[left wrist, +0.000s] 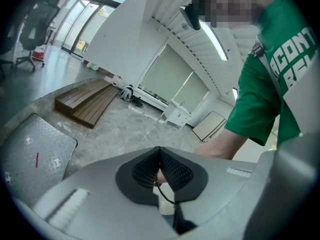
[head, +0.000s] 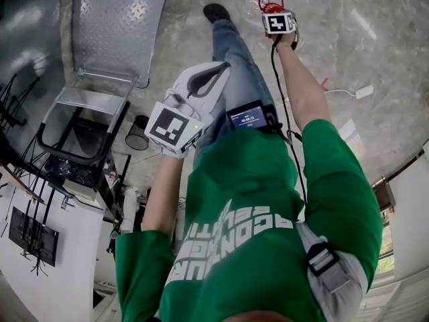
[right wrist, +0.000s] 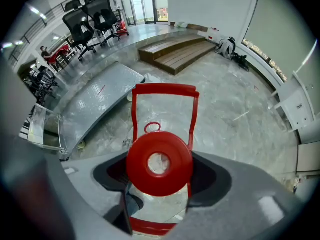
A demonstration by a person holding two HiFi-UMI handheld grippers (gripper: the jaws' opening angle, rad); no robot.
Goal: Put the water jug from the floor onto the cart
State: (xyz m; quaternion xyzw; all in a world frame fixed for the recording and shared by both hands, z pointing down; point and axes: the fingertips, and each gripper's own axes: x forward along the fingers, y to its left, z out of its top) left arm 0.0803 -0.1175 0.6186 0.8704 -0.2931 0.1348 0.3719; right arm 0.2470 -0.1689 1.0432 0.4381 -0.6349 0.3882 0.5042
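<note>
Grabbing is the step being done. The water jug (head: 268,2) is stood on the floor, near the long side of the cart (head: 117,25), and has not been put on it yet. The right gripper (right wrist: 160,178) is pointed down over the jug. Its jaws are held wide apart on both sides of the red cap (right wrist: 159,159), with nothing squeezed. The left gripper (left wrist: 160,159) is held up, its jaws closed together and empty. Next, it seems, the right jaws must be shut under the cap or on the red handle (right wrist: 165,90), so the jug can be lifted across.
</note>
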